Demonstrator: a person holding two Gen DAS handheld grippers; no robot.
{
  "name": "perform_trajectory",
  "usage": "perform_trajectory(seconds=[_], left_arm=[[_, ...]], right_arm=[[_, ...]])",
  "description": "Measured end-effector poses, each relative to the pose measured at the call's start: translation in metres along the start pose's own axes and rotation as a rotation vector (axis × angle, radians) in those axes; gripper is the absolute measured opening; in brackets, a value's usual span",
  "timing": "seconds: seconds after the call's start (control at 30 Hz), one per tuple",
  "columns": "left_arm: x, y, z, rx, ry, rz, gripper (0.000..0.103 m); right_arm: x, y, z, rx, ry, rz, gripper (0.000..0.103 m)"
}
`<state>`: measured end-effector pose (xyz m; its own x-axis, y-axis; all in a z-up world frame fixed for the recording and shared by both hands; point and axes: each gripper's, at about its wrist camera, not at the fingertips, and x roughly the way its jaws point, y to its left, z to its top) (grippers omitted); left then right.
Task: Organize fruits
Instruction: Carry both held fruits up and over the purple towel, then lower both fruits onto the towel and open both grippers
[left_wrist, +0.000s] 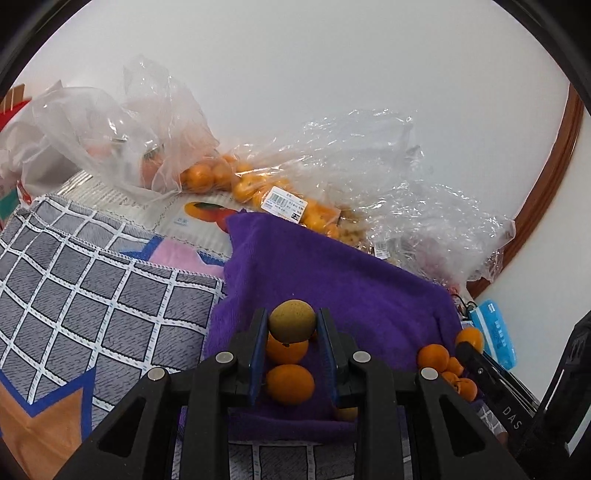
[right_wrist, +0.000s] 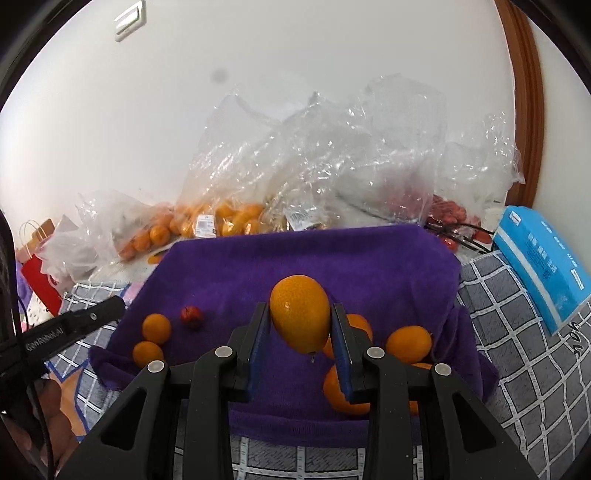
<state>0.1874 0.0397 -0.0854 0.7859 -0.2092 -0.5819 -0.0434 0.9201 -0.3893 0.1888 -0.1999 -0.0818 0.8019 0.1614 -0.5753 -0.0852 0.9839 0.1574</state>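
Both tools are gripping fruit: left tool (left_wrist: 291, 325) a greenish orange (left_wrist: 291, 320), right tool (right_wrist: 300, 325) a big orange (right_wrist: 300, 314) (place each gently beside its kind on the towel (right_wrist: 314, 258)).

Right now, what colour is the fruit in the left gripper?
Dull greenish-yellow fruit, unlike the orange ones; left wrist view shows it best.

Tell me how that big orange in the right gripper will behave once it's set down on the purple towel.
The orange looks egg-shaped and smooth, so it will probably roll or wobble. The purple towel looks soft, which should slow it. Other fruit lies close below, so it may nudge them.
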Motion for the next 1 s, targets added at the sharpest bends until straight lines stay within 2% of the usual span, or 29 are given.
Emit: perform_trajectory(seconds=[0.23, 0.47, 0.8, 1.0], left_arm=[[0.004, -0.008, -0.005, 0.036, -0.001, -0.025, 0.025], [0.012, -0.017, -0.013, 0.095, 0.013, 0.001, 0.025], [0.023, -0.011, -0.014, 0.062, 0.077, -0.017, 0.025], [0.023, -0.010, -0.015, 0.060, 0.072, -0.013, 0.025]], right_arm=[[0.006, -0.010, -0.002, 0.047, 0.023, 0.040, 0.033], [0.017, -0.004, -0.010, 0.024, 0.071, 0.055, 0.033], [0.024, 0.004, -0.017, -0.018, 0.092, 0.039, 0.033], [0.024, 0.004, -0.018, -0.024, 0.090, 0.029, 0.033]])
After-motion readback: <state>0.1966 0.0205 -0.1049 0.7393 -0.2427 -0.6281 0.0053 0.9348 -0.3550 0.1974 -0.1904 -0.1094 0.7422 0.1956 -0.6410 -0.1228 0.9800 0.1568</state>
